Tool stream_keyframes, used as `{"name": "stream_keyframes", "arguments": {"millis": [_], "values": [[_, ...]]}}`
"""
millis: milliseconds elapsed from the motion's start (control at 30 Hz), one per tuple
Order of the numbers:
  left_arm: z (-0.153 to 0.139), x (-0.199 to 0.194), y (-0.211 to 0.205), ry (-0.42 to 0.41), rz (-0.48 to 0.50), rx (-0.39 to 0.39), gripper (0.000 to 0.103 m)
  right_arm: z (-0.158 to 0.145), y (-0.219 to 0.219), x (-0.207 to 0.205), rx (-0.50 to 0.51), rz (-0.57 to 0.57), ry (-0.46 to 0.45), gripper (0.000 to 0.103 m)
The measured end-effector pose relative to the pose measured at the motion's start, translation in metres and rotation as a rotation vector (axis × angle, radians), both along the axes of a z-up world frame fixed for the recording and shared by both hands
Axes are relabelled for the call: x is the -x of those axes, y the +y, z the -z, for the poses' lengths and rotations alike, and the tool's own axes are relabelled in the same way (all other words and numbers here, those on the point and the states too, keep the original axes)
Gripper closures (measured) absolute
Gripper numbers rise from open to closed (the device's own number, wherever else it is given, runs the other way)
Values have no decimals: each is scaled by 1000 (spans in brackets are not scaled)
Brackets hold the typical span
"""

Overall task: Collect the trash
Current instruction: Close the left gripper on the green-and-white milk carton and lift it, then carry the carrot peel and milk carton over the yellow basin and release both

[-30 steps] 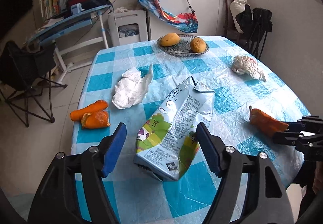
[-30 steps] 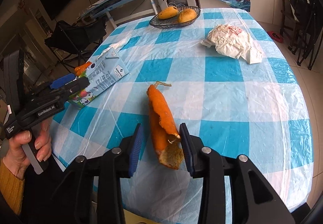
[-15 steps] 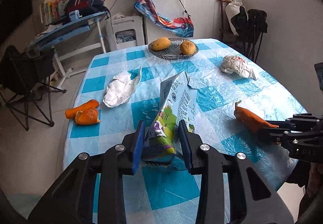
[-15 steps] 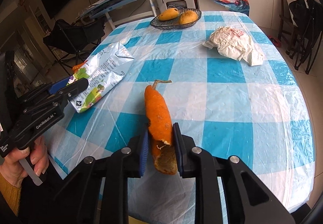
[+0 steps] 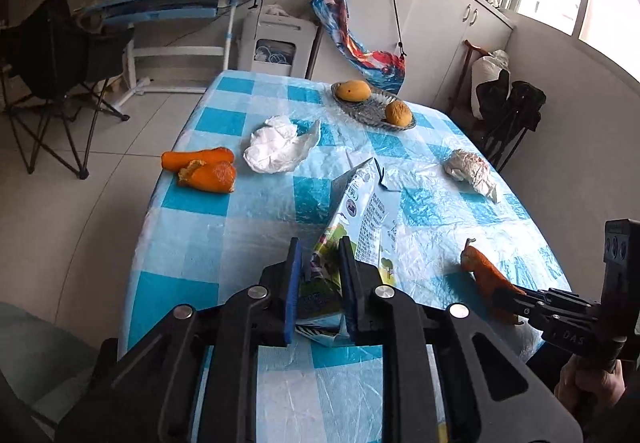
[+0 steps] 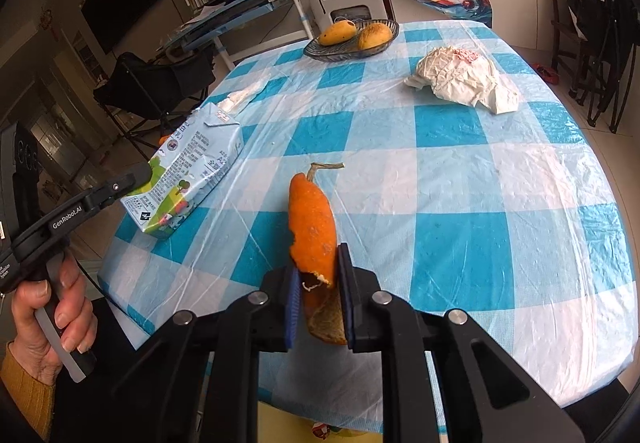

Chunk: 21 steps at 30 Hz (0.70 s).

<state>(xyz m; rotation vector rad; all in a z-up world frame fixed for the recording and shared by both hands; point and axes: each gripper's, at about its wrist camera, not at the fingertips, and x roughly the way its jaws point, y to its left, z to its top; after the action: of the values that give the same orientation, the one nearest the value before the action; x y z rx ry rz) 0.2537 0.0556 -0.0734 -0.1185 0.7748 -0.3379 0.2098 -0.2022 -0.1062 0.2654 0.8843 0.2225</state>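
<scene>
My left gripper (image 5: 319, 283) is shut on the bottom end of an empty milk carton (image 5: 360, 219), tilted up off the checked table (image 5: 256, 219). The carton also shows in the right wrist view (image 6: 188, 179), held by the left gripper (image 6: 132, 183). My right gripper (image 6: 319, 295) is shut on an orange peel (image 6: 314, 227) with a dry stem, lifted above the table (image 6: 460, 171). The peel shows in the left wrist view (image 5: 484, 275) too. Other trash lies on the table: two orange peels (image 5: 204, 169), a crumpled white bag (image 5: 276, 147) and a crumpled paper wrapper (image 6: 460, 79).
A glass dish with two mangoes (image 5: 372, 103) stands at the table's far end. A folding chair (image 5: 52, 55) and a desk (image 5: 168, 3) stand on the left. Dark chairs (image 6: 600, 43) stand on the right. Something yellow (image 6: 320, 427) shows below the table's near edge.
Both grippers closed from open: the left on the milk carton, the right on the orange peel. Both things have been lifted and tilted up off the table.
</scene>
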Motion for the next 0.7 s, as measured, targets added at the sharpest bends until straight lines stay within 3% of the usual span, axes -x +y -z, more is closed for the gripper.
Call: {"name": "stream_keyframes", "arguments": {"millis": [100,300,400,500,700], "values": [[8,0,-4,26,1,-12,56,0,-1,1,-8,6,1,85],[15,4,-31,6,34,-107,33,2,0,-1,-7,6,1,84],[17,7,-46,-17,76,-159,33,2,2,-2,-4,4,-2,84],[21,10,-59,-6,138,-191,57,2,3,-3,-6,2,-5,84],[6,21,-56,-83,124,-153,58,1,3,-2,-12,0,-14,85]]}}
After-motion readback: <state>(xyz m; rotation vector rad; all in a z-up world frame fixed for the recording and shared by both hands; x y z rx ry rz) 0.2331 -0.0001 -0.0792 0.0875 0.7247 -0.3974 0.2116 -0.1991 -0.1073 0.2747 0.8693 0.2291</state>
